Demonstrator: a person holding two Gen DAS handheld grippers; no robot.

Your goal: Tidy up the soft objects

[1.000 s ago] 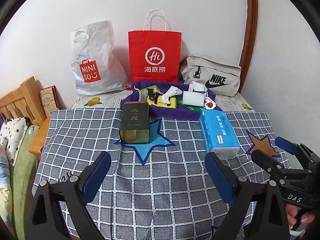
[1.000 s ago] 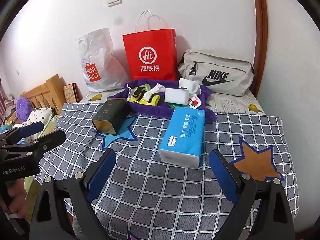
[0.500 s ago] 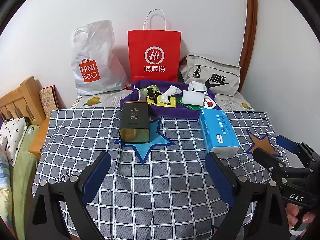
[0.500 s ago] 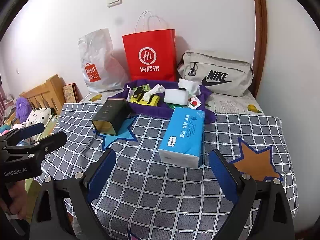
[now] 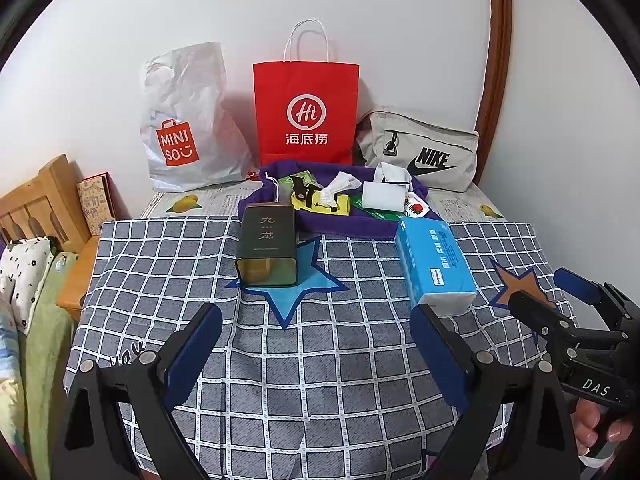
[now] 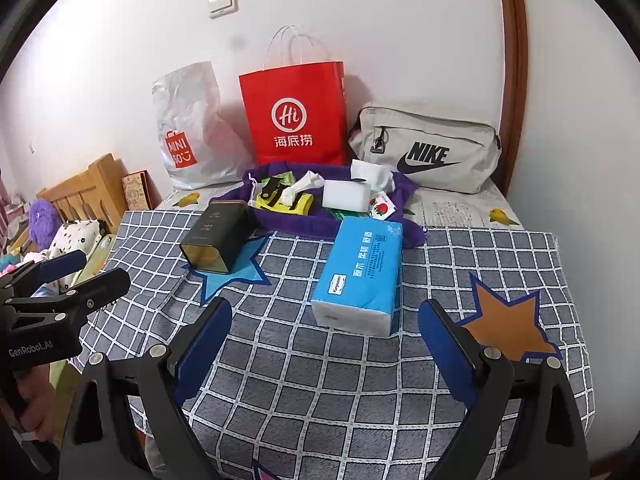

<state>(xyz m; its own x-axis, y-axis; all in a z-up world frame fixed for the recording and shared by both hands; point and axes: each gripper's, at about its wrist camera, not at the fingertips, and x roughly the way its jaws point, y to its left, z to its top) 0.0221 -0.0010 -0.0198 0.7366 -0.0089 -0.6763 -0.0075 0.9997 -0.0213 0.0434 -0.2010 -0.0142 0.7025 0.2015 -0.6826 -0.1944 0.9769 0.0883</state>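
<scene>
Nearest the cameras, the left gripper and the right gripper hang over the near edge of the checked cloth, each with its jaws spread wide and nothing between them.

Further in, toward the middle of the cloth, the blue tissue pack lies flat with one short end toward the near edge, just ahead of the right gripper. To its left a dark tin lies on its side on a blue star. Along the cloth's far edge sits a purple fabric pouch, open and slumped, holding loose tissue, a white block, a yellow packet and small wrappers. Behind it, against the wall, stand a white plastic bag, a red paper bag and a grey waist bag.

As for progress, the judgement can only go so far: the pouch already holds several soft things, while the tissue pack lies outside it on the cloth. That would fit a sorting part-way through, or a layout that is meant to stand as it is; the pictures do not settle which.

The right wrist view alone shows a purple plush toy off the cloth's left edge beside a wooden headboard, and the pouch's contents more clearly. The left wrist view alone shows the tin's lettered upper face head-on.
</scene>
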